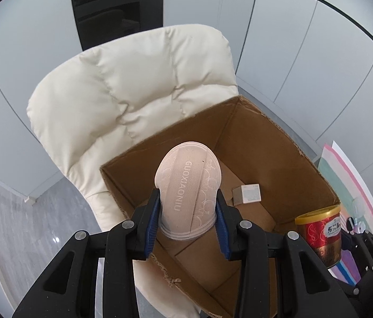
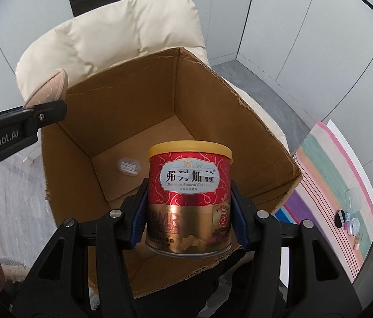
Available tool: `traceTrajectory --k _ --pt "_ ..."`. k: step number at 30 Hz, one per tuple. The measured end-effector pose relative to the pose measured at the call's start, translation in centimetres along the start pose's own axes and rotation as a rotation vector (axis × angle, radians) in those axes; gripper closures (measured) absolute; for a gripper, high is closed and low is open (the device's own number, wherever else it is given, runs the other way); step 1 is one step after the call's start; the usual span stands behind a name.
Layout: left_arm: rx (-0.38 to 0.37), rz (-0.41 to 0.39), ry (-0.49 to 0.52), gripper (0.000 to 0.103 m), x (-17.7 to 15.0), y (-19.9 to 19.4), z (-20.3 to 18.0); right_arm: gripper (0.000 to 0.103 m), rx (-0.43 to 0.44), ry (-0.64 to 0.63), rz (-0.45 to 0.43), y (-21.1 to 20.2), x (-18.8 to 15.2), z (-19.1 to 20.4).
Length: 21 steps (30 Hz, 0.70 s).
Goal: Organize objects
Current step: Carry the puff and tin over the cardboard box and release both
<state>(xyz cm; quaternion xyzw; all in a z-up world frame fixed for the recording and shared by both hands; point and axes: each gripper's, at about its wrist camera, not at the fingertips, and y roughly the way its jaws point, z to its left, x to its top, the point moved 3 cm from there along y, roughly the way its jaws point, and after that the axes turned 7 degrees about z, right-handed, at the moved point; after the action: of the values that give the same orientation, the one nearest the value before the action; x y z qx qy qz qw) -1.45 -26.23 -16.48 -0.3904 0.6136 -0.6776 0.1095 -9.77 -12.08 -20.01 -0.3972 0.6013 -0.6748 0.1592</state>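
Left gripper clamps a pink insole between its fingers, held over the near-left rim of the box. Right gripper clamps an upright can above the box's near edge. Beyond the fingers, a small carton already lies on the box floor. Both held items are still to be dropped in.

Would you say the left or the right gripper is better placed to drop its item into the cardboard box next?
Right, probably: the cat food can hangs over the cardboard box opening, while the left gripper's insole sits nearer the rim.
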Motion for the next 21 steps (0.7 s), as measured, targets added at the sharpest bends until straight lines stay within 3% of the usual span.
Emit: traceTrajectory --k 2,3,4,5,6,9,21 --pt "-0.036 -0.01 0.017 0.053 -0.1 0.2 -0.5 0.047 0.004 0.009 0.001 0.1 0.0 -0.4" --pt "-0.053 -0.015 0.017 0.032 -0.2 0.2 -0.6 0.043 0.009 0.012 -0.009 0.1 -0.1 -0.6" --pt "-0.063 -0.016 0.012 0.017 -0.2 0.1 -0.7 0.034 0.005 0.015 -0.014 0.0 -0.1 -0.7" --pt "-0.061 -0.014 0.004 0.013 -0.1 0.1 -0.8 0.01 -0.022 0.024 -0.017 -0.1 -0.1 -1.0" --pt "-0.055 -0.016 0.004 0.011 -0.1 0.0 -0.8 0.0 -0.042 0.031 -0.028 -0.3 -0.1 -1.1" --pt "-0.023 -0.019 0.011 0.011 0.0 -0.1 -0.8 0.0 -0.074 0.039 -0.067 -0.9 0.2 -1.5" --pt "-0.027 -0.016 0.012 0.011 -0.4 -0.3 -1.1 0.0 -0.036 0.073 -0.061 -1.2 -0.1 -1.9"
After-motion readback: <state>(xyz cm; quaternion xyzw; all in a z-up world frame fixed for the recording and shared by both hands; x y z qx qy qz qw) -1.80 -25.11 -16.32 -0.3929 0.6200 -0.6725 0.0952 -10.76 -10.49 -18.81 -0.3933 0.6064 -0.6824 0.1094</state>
